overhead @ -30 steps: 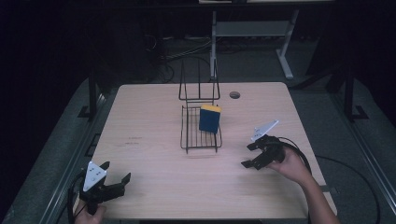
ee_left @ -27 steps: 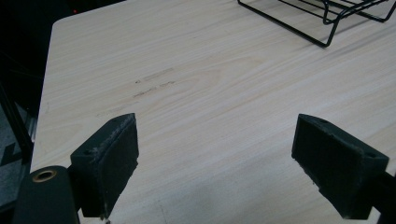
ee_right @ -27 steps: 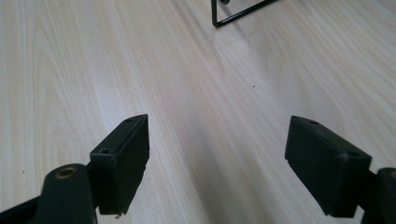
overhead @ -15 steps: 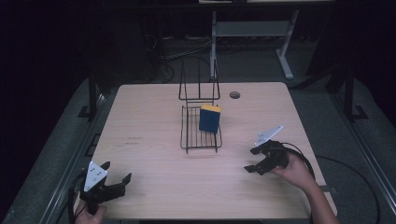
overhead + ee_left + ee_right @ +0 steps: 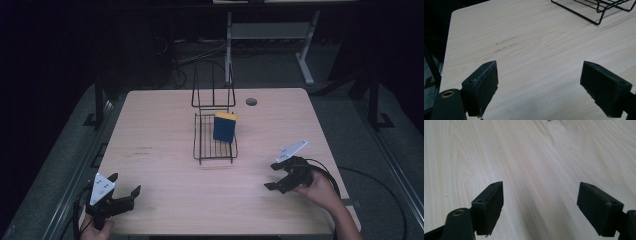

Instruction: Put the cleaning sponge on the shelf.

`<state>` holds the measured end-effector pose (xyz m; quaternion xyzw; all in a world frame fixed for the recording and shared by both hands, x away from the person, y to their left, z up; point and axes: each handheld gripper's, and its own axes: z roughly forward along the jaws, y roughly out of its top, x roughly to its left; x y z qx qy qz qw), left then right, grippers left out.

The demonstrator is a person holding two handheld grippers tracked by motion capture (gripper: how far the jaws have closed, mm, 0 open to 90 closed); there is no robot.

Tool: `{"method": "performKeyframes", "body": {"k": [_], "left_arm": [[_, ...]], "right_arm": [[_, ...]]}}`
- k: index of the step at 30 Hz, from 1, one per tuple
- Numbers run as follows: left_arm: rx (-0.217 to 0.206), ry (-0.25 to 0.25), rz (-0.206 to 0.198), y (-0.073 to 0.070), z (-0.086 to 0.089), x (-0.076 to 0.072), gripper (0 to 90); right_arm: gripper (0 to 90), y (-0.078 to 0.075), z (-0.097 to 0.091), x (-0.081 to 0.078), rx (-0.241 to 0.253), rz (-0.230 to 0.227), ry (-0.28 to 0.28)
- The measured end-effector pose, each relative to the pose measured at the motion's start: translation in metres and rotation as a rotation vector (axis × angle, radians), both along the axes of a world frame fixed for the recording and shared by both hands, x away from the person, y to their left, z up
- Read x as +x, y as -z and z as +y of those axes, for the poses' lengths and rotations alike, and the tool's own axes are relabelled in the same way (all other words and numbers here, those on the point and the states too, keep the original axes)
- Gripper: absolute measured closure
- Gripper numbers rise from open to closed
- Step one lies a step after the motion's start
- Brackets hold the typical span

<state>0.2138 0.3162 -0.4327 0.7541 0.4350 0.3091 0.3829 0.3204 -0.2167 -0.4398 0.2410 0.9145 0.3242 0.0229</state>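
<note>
**A:** Quick one on the high view first. The blue sponge with the yellow edge [image 5: 224,127] is stood on edge in the wire rack [image 5: 215,145], leaned toward the rack's right side. From the right gripper [image 5: 278,176] it lies ahead and off to the left; from the left gripper [image 5: 125,191] it's ahead and to the right, noticeably farther off. So the right hand [image 5: 320,189] would be picked as the nearer one, I reckon. Both sets of jaws are spread apart, nothing held.

**B:** Agreed. Long axis of the sponge is seen running roughly up-down as it stands, with its broad blue face turned toward the near edge of the table [image 5: 150,120]. A grab across the thin dimension would probably be needed, so the jaws would have to be lined up either side of the slab, not front-to-back.

**A:** Left gripper view: the pads [image 5: 482,85] are gaped wide with bare wood between them, and just a corner of the rack [image 5: 596,10] is caught far ahead and to the right. The sponge itself can't be made out there.

**B:** Right gripper view: fingers [image 5: 490,203] parted wide too, nothing clamped, plain tabletop [image 5: 529,157] ahead. So that gripper is aimed at bare wood for now; it'd have to be swung left toward the rack before any reach.
</note>
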Motion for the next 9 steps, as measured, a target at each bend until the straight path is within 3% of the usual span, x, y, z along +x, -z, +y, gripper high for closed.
{"method": "performKeyframes", "body": {"k": [9], "left_arm": [[0.005, 0.002, -0.002, -0.0003, 0.0001, 0.0001, 14.1]], "right_arm": [[18.1, 0.0035, -0.0038, -0.0078, 0.002, 0.003, 0.019]]}}
